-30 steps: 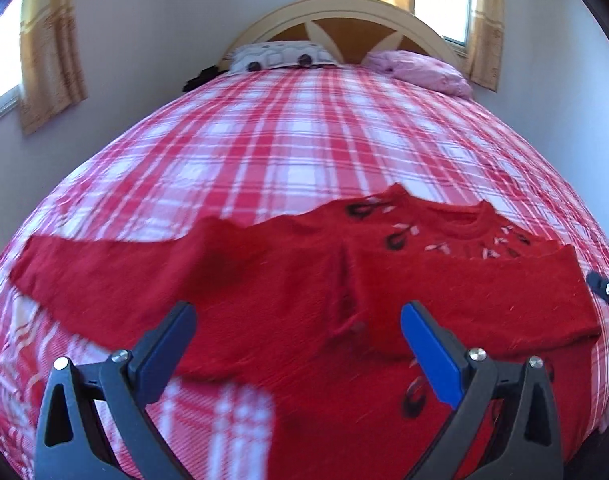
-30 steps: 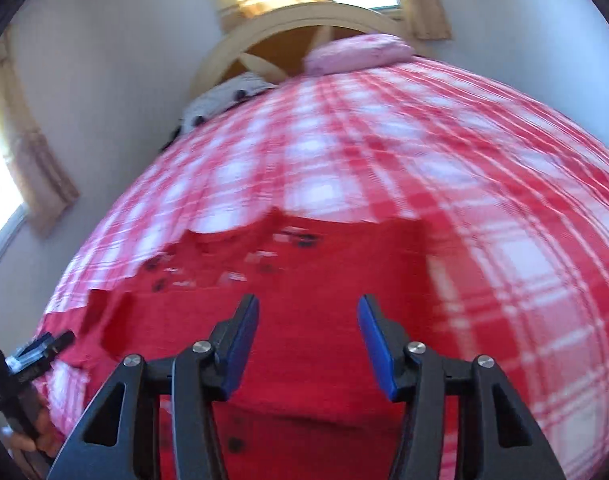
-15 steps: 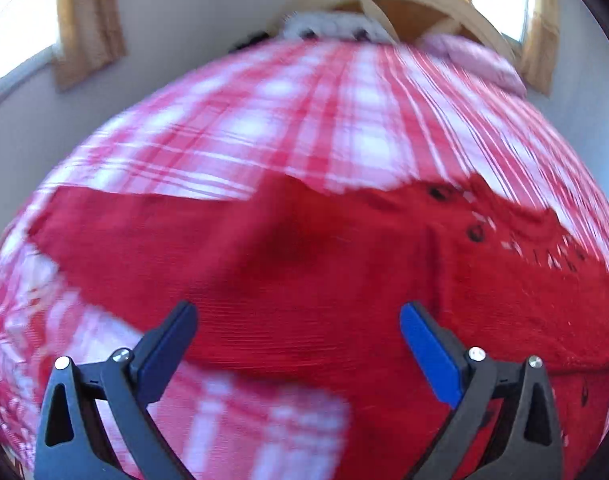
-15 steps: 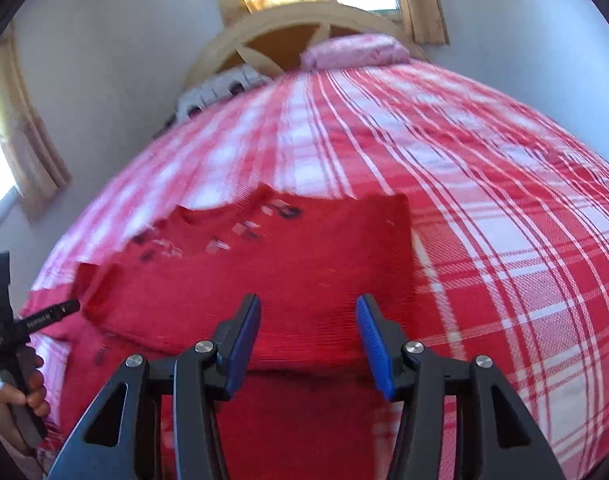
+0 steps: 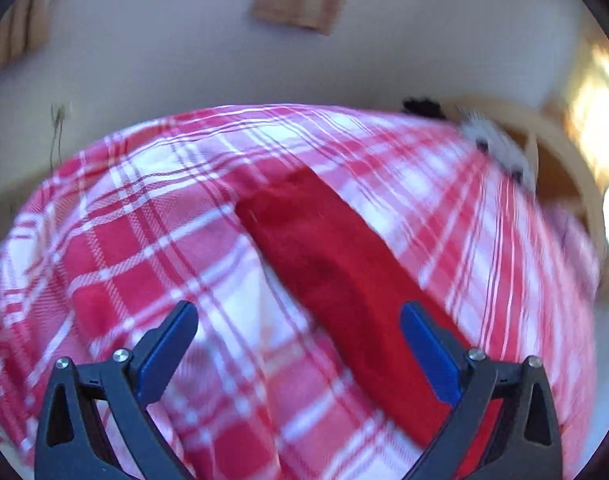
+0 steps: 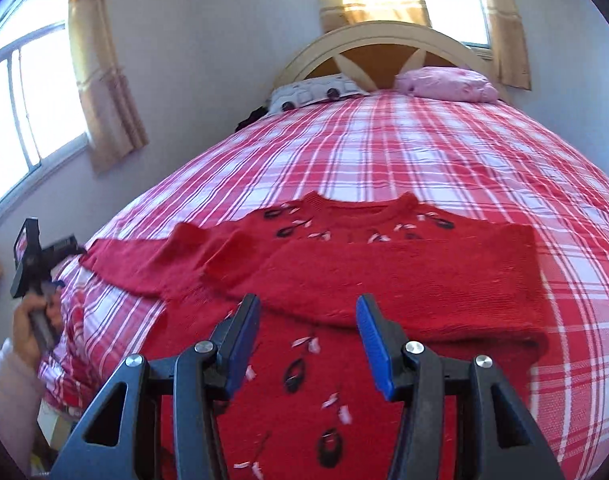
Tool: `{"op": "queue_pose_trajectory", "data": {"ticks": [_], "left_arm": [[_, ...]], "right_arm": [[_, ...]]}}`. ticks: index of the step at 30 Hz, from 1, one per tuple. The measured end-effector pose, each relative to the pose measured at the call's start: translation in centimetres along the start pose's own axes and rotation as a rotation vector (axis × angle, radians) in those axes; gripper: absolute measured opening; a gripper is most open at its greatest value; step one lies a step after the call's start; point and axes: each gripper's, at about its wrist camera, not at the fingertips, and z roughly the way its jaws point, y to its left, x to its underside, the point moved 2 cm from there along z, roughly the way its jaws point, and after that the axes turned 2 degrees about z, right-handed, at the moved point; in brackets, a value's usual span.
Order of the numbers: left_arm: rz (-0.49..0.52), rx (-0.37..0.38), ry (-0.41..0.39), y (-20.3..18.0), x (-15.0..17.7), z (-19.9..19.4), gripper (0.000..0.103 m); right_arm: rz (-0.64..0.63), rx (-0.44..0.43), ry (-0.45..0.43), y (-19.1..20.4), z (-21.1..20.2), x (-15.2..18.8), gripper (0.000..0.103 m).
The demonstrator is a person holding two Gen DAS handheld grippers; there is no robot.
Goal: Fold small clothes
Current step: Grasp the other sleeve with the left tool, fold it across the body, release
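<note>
A red sweater (image 6: 384, 280) lay flat near the foot edge of a plaid bedspread (image 6: 424, 152), one sleeve (image 5: 324, 252) stretched toward the bed's left edge. The left gripper (image 5: 300, 344) and the right gripper (image 6: 308, 340) both hovered with jaws apart, holding nothing.

Bed (image 6: 384, 152) under red-white plaid cover; arched headboard (image 6: 380, 46) far; two pillows; pale walls; sunlit curtained windows (image 6: 20, 92) left and far.
</note>
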Motion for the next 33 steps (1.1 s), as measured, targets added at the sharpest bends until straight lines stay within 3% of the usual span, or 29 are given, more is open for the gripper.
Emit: {"op": "queue_pose_trajectory", "data": {"ticks": [4,7,11,14,15,16,17,21,27,33], "left_arm": [[-0.116,0.020,0.050,1.8,-2.5,4.2,0.093],[-0.103,-0.035,0.066,0.6,-1.5,4.6,0.092],[-0.072,-0.019,0.043,-0.9,-1.7,5.0,0.082],[-0.051,-0.068,0.018,-0.5,-1.5,5.2,0.041],[-0.049,-0.089,0.012,-0.4,-1.4,5.1,0.035],[-0.045,-0.115,0.008,0.0,-1.4,5.0,0.019],[-0.043,-0.118,0.007,0.2,-1.6,5.1,0.011],[-0.025,-0.031,0.005,-0.2,-2.0,4.0,0.007],[0.055,0.084,-0.066,-5.2,-1.7,-0.3,0.006],[0.336,0.248,-0.177,-16.4,3.0,-7.9,0.006]], "right_arm": [[0.008,0.002,0.026,0.3,0.5,0.3,0.051],[0.016,0.014,0.034,0.1,0.4,0.3,0.051],[0.032,0.028,0.047,-0.4,0.4,0.5,0.051],[0.049,0.032,0.053,-0.7,0.4,0.6,0.051],[0.055,0.033,0.052,-0.8,0.4,0.6,0.051],[0.062,0.034,0.050,-0.9,0.3,0.6,0.051],[0.068,0.035,0.046,-1.0,0.1,0.6,0.051],[0.098,0.042,0.030,-1.8,-0.5,0.4,0.051],[0.157,0.051,0.007,-3.3,-1.6,0.6,0.051],[0.222,0.049,0.013,-4.8,-1.6,1.3,0.051]]}}
